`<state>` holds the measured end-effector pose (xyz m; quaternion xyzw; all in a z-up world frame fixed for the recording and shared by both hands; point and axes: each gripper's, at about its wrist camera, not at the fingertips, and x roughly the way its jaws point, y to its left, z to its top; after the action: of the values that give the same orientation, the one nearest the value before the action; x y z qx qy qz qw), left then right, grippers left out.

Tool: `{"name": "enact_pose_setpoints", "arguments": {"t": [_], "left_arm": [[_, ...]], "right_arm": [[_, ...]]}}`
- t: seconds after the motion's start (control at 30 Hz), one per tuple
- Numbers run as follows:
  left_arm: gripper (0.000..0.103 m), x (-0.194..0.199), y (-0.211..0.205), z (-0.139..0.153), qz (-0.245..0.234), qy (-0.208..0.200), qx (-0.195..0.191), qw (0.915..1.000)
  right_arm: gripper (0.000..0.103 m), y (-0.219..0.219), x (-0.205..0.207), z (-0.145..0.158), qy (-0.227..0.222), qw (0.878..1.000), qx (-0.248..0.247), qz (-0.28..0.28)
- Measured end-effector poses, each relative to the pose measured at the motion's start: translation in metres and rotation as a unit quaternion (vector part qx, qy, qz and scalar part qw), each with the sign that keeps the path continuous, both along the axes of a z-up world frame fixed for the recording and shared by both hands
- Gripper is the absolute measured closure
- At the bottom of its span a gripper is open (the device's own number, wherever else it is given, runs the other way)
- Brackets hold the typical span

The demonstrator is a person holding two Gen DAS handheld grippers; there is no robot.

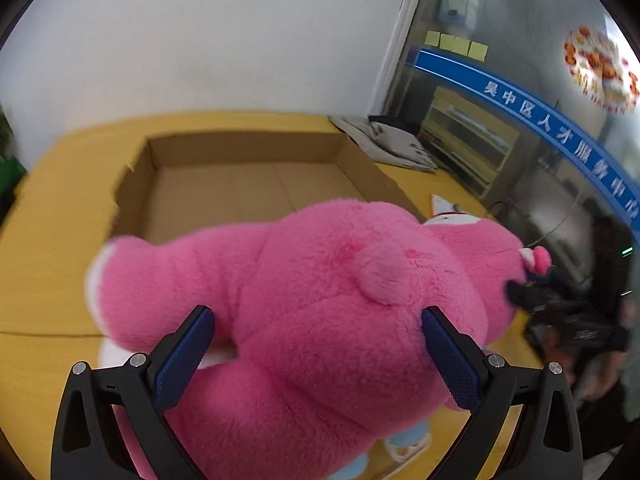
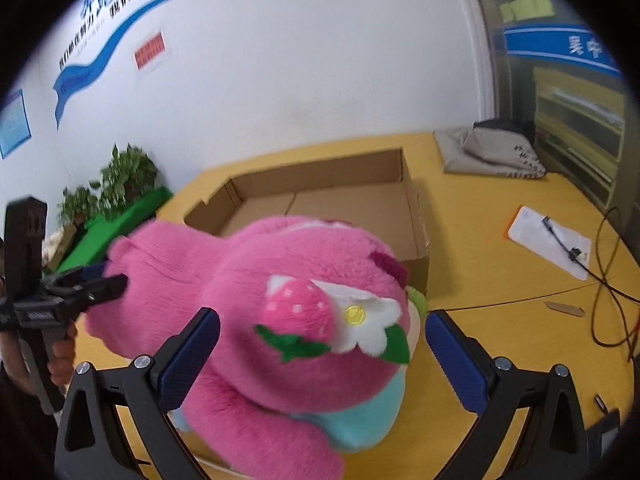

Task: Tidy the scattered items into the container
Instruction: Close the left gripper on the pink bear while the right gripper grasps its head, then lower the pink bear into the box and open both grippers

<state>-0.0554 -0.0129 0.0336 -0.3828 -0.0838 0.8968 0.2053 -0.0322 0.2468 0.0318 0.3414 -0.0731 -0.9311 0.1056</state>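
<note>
A big pink plush bear [image 1: 320,300] with a strawberry and a white flower on its head [image 2: 304,312] hangs in the air in front of an open cardboard box [image 1: 248,184], which also shows in the right wrist view [image 2: 340,196]. My left gripper [image 1: 318,316] is shut on the bear's rear body, near its round tail. My right gripper [image 2: 322,320] straddles the bear's head, its left pad touching the fur, with a gap at the right pad. The box looks empty. Each gripper shows in the other's view: the right one [image 1: 516,292], the left one [image 2: 112,280].
The box sits on a yellow table [image 2: 480,272]. A grey cloth bag [image 2: 492,152] lies at the back right. A white paper with a cable [image 2: 548,240] and a black wire loop [image 2: 608,300] lie to the right. Green plants [image 2: 120,184] stand at the left.
</note>
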Motion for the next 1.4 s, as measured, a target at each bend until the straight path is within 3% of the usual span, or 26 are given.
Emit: {"name": "enact_pose_setpoints", "arguments": {"t": [0.07, 0.13, 0.2, 0.4, 0.53, 0.67, 0.8, 0.93, 1.1, 1.23, 1.3, 1.33, 1.4], "left_arm": [[0.005, -0.002, -0.004, -0.004, -0.003, 0.003, 0.010, 0.9999], [0.019, -0.003, -0.006, -0.005, -0.013, -0.002, 0.026, 0.9996], [0.026, -0.002, -0.006, -0.005, -0.014, -0.006, 0.029, 0.9995], [0.053, 0.006, -0.010, 0.002, -0.008, 0.000, 0.060, 0.9982], [0.057, 0.012, -0.016, 0.025, -0.004, 0.028, 0.066, 0.9974], [0.057, 0.001, -0.020, 0.071, -0.006, 0.080, 0.051, 0.9955], [0.057, -0.051, -0.023, 0.121, -0.010, 0.118, 0.024, 0.9927], [0.057, -0.132, -0.030, 0.137, -0.002, 0.108, 0.022, 0.9939], [0.057, -0.244, -0.031, 0.102, 0.017, 0.039, 0.033, 0.9985], [0.056, -0.323, -0.023, 0.025, 0.032, -0.066, 0.020, 0.9971], [0.063, -0.349, -0.018, -0.018, 0.051, -0.122, -0.004, 0.9912], [0.071, -0.357, -0.015, -0.034, 0.047, -0.140, -0.012, 0.9889], [0.070, -0.362, -0.011, -0.043, 0.044, -0.139, -0.014, 0.9893]], "right_arm": [[0.002, -0.001, -0.013, -0.013, 0.004, 1.000, -0.004, 0.011], [0.012, 0.001, -0.018, -0.016, 0.004, 0.999, -0.032, 0.027], [0.031, 0.001, -0.020, -0.016, 0.010, 0.999, -0.036, 0.033], [0.054, -0.020, -0.007, -0.006, 0.039, 0.999, -0.006, 0.030], [0.057, -0.022, -0.001, 0.012, 0.069, 0.997, -0.012, 0.036], [0.058, -0.027, -0.009, 0.043, 0.109, 0.993, -0.017, 0.044], [0.058, -0.027, -0.047, 0.083, 0.143, 0.988, -0.013, 0.052], [0.057, -0.025, -0.122, 0.113, 0.159, 0.986, -0.005, 0.051], [0.056, -0.013, -0.231, 0.095, 0.134, 0.990, -0.003, 0.044], [0.054, -0.002, -0.297, 0.037, 0.083, 0.996, 0.001, 0.022], [0.053, 0.004, -0.326, -0.003, 0.029, 1.000, -0.004, 0.011], [0.052, 0.005, -0.339, -0.022, 0.001, 1.000, -0.001, 0.008], [0.047, 0.001, -0.352, -0.044, -0.025, 0.999, 0.024, -0.004]]}}
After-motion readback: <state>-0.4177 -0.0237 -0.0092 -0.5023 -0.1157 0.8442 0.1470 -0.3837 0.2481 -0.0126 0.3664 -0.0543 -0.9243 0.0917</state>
